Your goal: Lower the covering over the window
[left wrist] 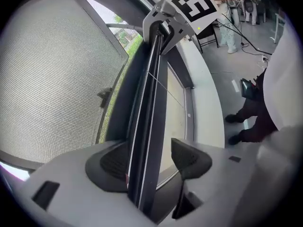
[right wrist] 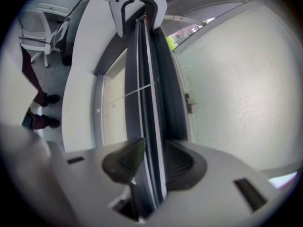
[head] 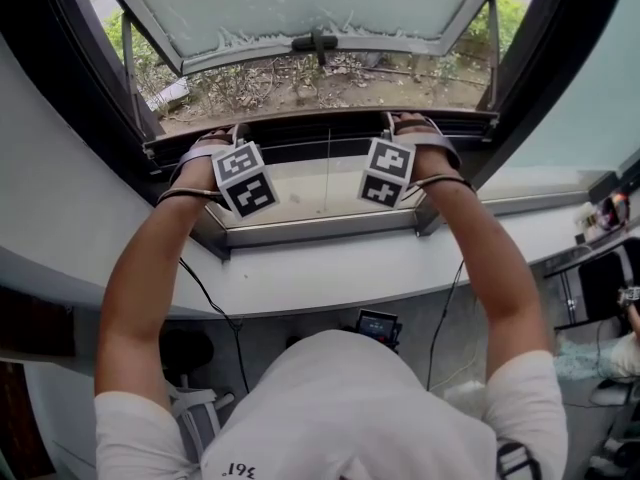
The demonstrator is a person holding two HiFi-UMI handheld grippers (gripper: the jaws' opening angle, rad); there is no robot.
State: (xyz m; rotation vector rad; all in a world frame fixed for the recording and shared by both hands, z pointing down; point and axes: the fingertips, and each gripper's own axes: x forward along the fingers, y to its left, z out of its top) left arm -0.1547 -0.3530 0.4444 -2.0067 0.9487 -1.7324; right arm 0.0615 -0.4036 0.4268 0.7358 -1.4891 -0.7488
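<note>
Two bare forearms reach over the curved white window ledge (head: 330, 278) to the frame. On the left gripper (left wrist: 151, 162) the fingers are spread, with the dark slim metal bottom rail of the window covering (left wrist: 150, 79) running between them — one pad at its side, the other clear of it. The right gripper (right wrist: 150, 162) pinches the same rail, both pads against it. It lies low, near the sill. Beyond, a frosted glass sash (head: 310, 3) tilts outward over scrubby ground (head: 300, 78).
</note>
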